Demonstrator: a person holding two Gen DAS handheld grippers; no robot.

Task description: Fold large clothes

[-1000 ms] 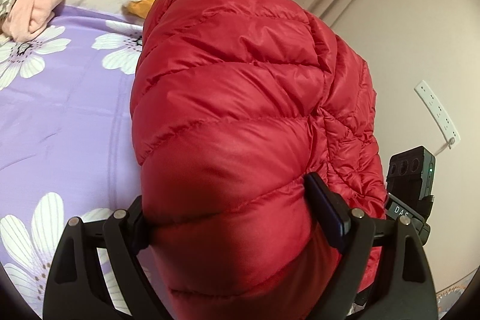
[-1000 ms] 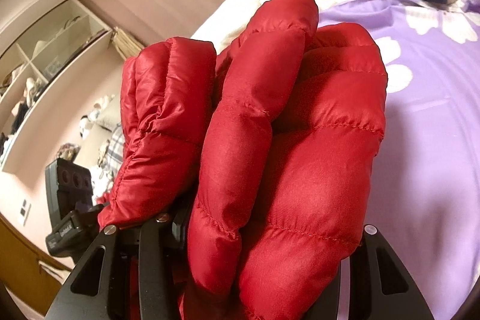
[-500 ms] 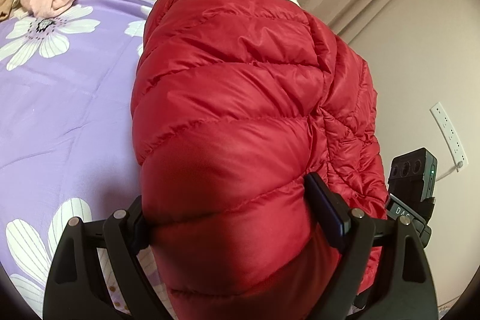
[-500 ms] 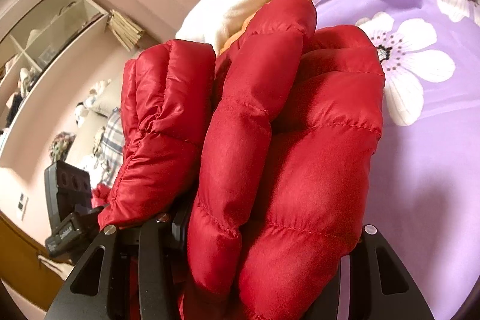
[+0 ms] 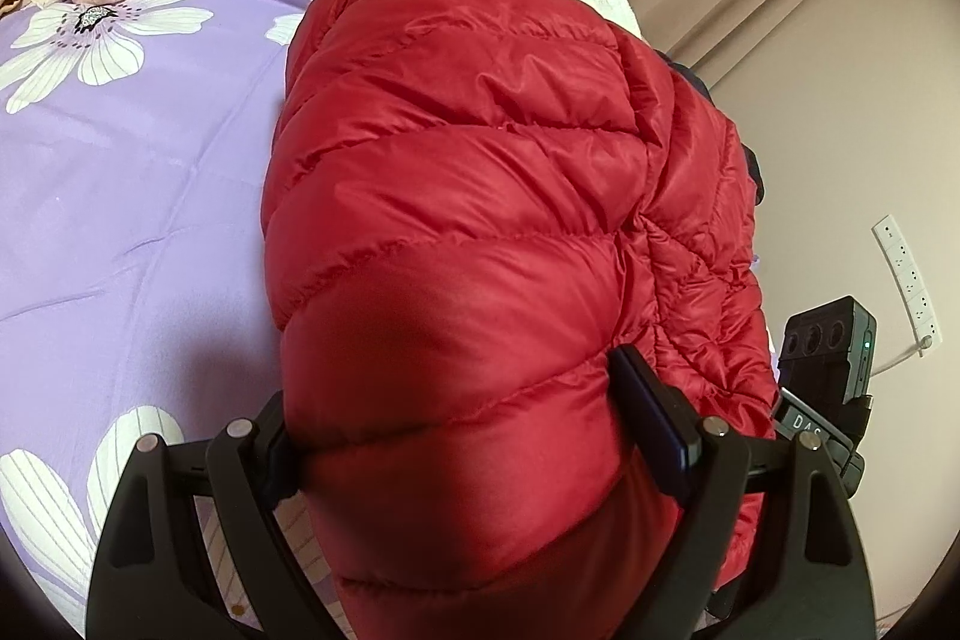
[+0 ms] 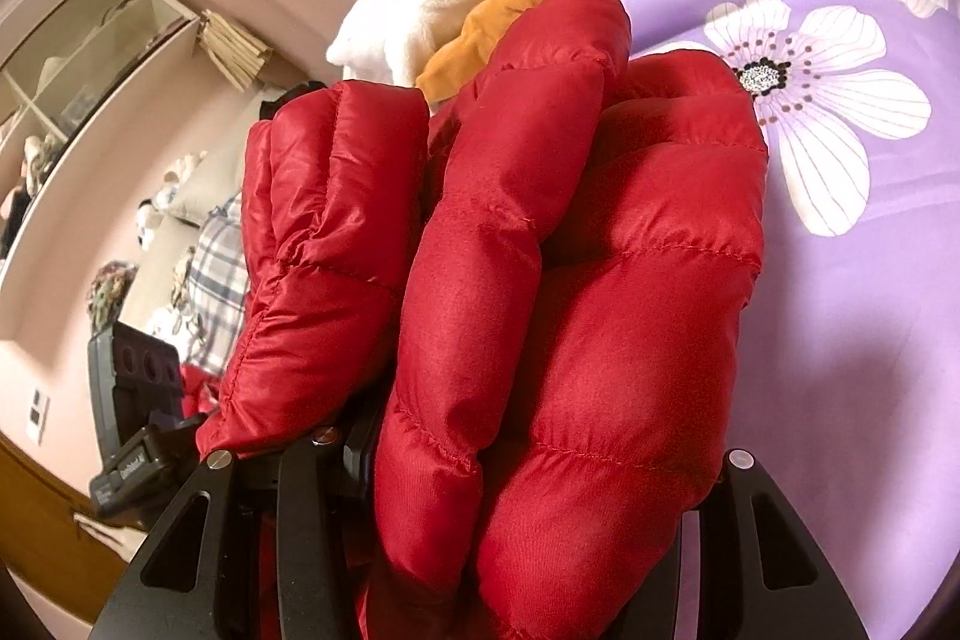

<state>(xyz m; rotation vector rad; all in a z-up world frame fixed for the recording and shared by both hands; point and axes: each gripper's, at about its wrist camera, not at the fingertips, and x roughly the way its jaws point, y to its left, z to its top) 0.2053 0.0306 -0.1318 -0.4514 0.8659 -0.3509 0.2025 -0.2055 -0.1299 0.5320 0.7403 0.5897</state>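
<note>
Lighting: we record warm, even indoor light, moderately bright. Sheen on the red down jacket [image 5: 468,196]; its lower folds dim. Soft shadow on the purple bedsheet [image 6: 852,352]. Fisheye bending and black vignette at corners. Focus sharp, no motion blur.

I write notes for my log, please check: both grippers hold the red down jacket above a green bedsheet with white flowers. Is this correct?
Only the colour is wrong. The bedsheet is purple with white flowers, as the left wrist view shows. The left gripper and right gripper do both grip the red down jacket.
</note>
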